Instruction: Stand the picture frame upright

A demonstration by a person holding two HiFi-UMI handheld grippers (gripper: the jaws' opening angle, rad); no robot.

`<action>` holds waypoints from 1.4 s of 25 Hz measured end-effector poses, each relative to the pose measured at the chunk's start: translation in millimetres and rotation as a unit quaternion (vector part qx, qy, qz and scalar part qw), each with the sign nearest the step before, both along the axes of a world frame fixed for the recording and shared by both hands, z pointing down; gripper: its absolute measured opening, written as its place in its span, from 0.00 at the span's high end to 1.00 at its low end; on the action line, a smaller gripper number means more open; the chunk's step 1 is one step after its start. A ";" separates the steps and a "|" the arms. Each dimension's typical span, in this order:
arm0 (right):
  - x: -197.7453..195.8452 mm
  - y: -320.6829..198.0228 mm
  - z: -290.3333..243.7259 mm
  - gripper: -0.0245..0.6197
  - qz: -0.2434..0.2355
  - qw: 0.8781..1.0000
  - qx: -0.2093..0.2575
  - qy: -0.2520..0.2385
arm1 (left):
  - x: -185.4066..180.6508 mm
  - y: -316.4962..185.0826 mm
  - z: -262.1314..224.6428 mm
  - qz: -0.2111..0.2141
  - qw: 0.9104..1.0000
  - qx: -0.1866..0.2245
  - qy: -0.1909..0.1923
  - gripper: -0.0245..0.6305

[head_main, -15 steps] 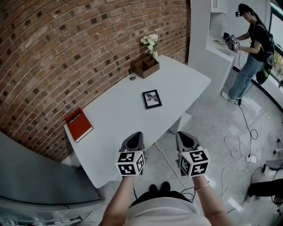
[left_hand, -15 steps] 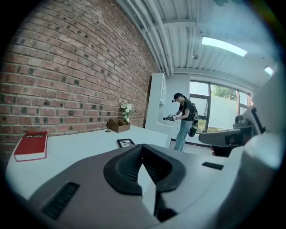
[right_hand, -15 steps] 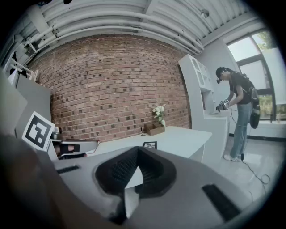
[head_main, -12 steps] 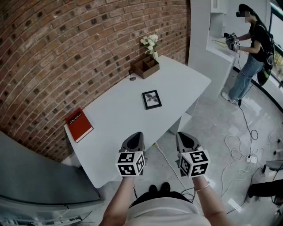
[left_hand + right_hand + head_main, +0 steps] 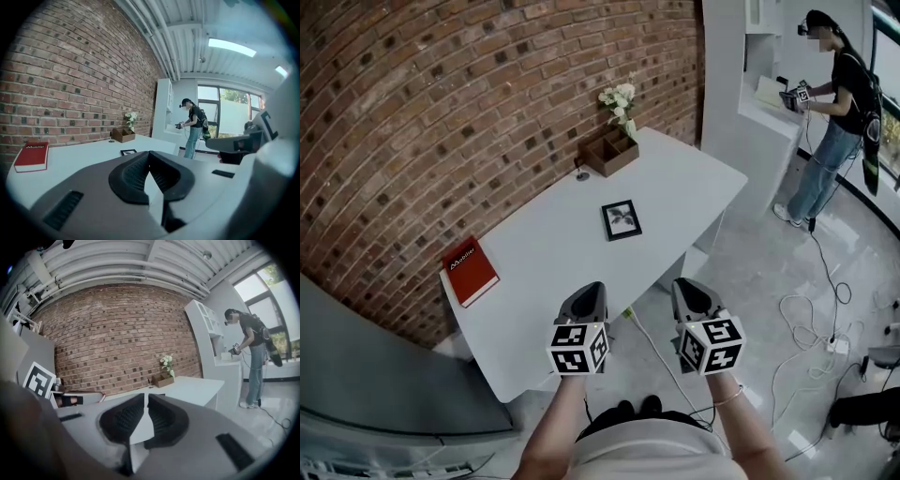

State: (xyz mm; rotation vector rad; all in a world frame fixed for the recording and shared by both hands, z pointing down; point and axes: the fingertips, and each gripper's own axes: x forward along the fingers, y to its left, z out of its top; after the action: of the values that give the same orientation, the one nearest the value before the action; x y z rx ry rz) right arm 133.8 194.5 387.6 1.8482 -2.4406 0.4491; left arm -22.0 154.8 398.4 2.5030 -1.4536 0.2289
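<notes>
Ahead, frame (image 5: 622,219) lies flat, planter (image 5: 609,150) beyond; left tool (image 5: 586,289), right tool (image 5: 687,285) closed, empty.

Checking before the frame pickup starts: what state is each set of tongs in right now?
Left tongs: closed, holding nothing.
Right tongs: closed, holding nothing.

Forearms reach forward, left gripper (image 5: 585,292) and right gripper (image 5: 688,291) level, jaws closed.

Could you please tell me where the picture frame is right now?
In the head view the picture frame lies flat near the middle of the white table, between the wooden box by the brick wall and the table's near edge.
</notes>
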 end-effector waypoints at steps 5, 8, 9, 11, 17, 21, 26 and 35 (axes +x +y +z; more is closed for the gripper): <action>6.3 -4.9 -5.8 0.88 -0.010 1.000 0.005 -0.007 | 5.8 -2.9 -5.1 -0.010 1.000 0.002 0.006 0.97; 8.6 -7.9 -7.2 0.87 -0.015 1.000 0.007 -0.009 | 7.3 -5.2 -6.6 -0.016 1.000 0.006 0.005 0.96; 9.0 -8.3 -7.6 0.85 -0.016 1.000 0.006 -0.010 | 7.7 -5.3 -6.9 -0.017 1.000 0.006 0.006 0.92; 9.8 -10.0 -8.9 0.83 -0.020 1.000 0.005 -0.011 | 9.1 -6.5 -8.1 -0.017 1.000 0.007 0.007 0.90; 14.4 -21.2 -6.8 0.79 -0.026 0.999 0.002 -0.025 | 14.5 -14.4 -5.5 -0.011 1.000 0.009 0.000 0.81; 13.6 -33.5 0.3 0.79 -0.027 0.999 -0.006 -0.035 | 13.0 -26.8 0.5 -0.008 1.000 0.004 -0.003 0.80; 14.7 -62.2 4.0 0.79 -0.022 0.999 -0.013 -0.033 | 4.4 -63.4 3.8 -0.018 1.000 0.000 -0.001 0.78; 13.4 -142.6 21.0 0.79 -0.017 0.999 -0.033 -0.024 | 7.7 -152.0 23.0 -0.013 0.999 -0.027 0.015 0.77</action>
State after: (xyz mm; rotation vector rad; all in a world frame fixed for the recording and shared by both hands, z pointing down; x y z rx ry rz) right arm 147.2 51.9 408.6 1.7881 -2.4508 0.5708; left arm -14.3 2.8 421.3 2.4326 -1.4490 0.2206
